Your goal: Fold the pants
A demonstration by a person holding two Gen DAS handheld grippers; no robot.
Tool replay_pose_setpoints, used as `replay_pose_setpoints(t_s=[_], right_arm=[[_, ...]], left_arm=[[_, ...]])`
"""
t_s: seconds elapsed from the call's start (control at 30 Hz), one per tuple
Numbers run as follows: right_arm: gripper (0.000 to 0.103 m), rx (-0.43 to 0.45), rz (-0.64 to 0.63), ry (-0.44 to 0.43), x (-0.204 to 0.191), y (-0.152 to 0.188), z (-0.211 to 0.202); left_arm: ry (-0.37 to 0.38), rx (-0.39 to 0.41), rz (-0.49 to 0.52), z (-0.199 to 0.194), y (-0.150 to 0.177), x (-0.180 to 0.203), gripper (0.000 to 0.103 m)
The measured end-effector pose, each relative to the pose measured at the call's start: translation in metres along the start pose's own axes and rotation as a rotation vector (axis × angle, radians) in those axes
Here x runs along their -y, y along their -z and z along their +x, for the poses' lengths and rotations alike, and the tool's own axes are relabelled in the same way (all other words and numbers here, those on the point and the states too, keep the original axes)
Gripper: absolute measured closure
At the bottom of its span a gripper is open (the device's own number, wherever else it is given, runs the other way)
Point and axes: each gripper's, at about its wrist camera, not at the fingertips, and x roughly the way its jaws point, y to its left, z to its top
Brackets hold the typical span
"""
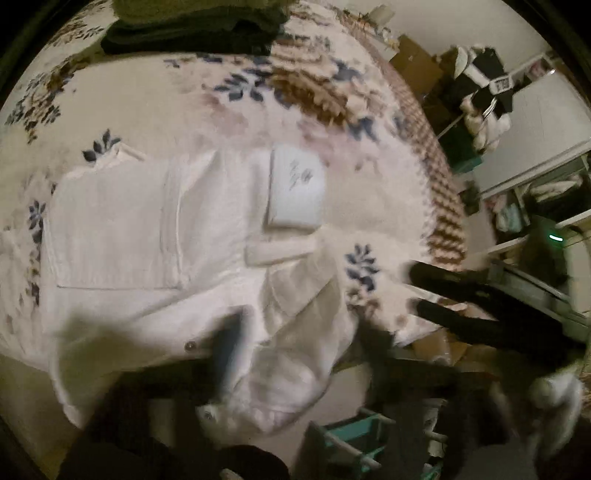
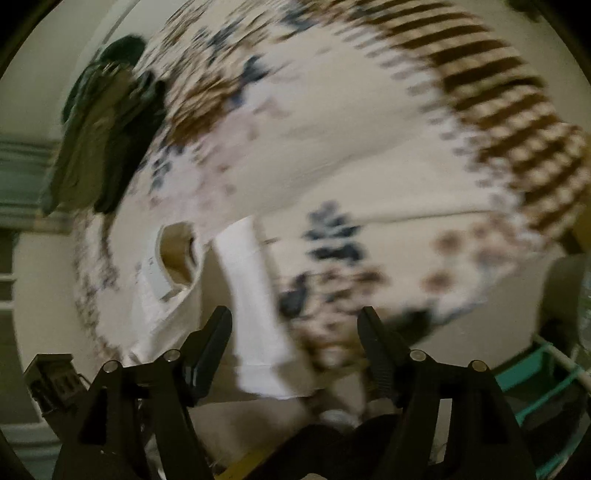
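Note:
White pants [image 1: 147, 236] lie on a floral blanket [image 1: 229, 110] on a bed, waist end with a label patch [image 1: 295, 188] toward the middle. In the left wrist view my left gripper [image 1: 295, 350] is blurred over the pants' near edge; bunched white cloth lies between its fingers, and the grip is unclear. The right gripper shows there as black fingers [image 1: 461, 295] off the bed's right edge. In the right wrist view my right gripper [image 2: 295, 328] is open and empty, just short of a white pant leg [image 2: 258, 314] that hangs over the bed edge.
A dark pile of folded clothes [image 1: 192, 29] sits at the far end of the bed, also in the right wrist view [image 2: 107, 122]. A teal rack [image 1: 351, 439] stands on the floor near the bed. Shelves and clutter [image 1: 517, 166] line the right wall.

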Motion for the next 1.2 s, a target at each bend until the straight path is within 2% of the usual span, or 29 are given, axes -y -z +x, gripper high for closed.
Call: replay_pose_setpoints(t_s=[0.03,0.1,0.2,0.3,0.37,0.53,0.57,0.63,0.67,0.73,0.83,0.97,1.1,1.17,1.2], right_arm=[[0.030,-0.024,-0.017,-0.038,-0.009,-0.003,0.009],[0.030,-0.072,-0.053,-0.099,-0.027,-0.007,0.027],[0.030,-0.121,-0.098,-0.117,-0.046,-0.010,0.055],[0.030,-0.168,-0.131,-0.124,-0.057,-0.011,0.082],[0.030,-0.188,-0.163,-0.090,-0.063,-0.011,0.099],[0.030,-0.196,-0.181,-0.099,-0.074,-0.007,0.131],[0.032,-0.168,-0.188,-0.097,-0.078,-0.004,0.133],[0.060,-0.132,-0.210,-0.057,-0.085,-0.001,0.135],[0.064,-0.120,-0.215,-0.027,-0.086,0.000,0.135],[0.077,-0.081,-0.196,-0.018,-0.085,0.001,0.126],[0.082,-0.017,-0.184,-0.017,-0.086,0.005,0.099],[0.083,0.068,-0.160,-0.014,-0.080,0.003,0.050],[0.083,0.139,-0.095,0.028,-0.050,-0.012,0.004],[0.082,0.127,-0.059,0.067,-0.026,-0.027,-0.001],[0.076,0.098,-0.052,0.089,-0.017,-0.034,0.005]], left_arm=[[0.003,0.004,0.005,-0.003,0.001,0.000,0.008],[0.013,0.020,-0.011,-0.019,0.000,-0.007,0.008],[-0.018,0.048,-0.076,-0.037,-0.004,-0.030,0.008],[-0.092,0.081,-0.154,-0.051,-0.007,-0.065,0.008],[-0.159,0.098,-0.210,-0.055,-0.007,-0.093,0.008],[-0.298,0.080,-0.318,-0.047,-0.003,-0.153,0.008],[-0.315,0.074,-0.325,-0.046,-0.001,-0.160,0.008],[-0.328,0.068,-0.352,-0.042,0.001,-0.172,0.008],[-0.325,0.058,-0.374,-0.040,0.002,-0.177,0.008],[-0.309,0.055,-0.404,-0.042,0.004,-0.182,0.008],[-0.297,0.062,-0.396,-0.045,0.002,-0.177,0.008],[-0.260,0.052,-0.357,-0.038,-0.007,-0.161,0.008],[-0.205,0.024,-0.316,-0.018,-0.020,-0.141,0.008],[-0.220,-0.001,-0.263,0.001,-0.021,-0.128,0.008],[-0.235,-0.024,-0.238,0.012,-0.021,-0.123,0.008]])
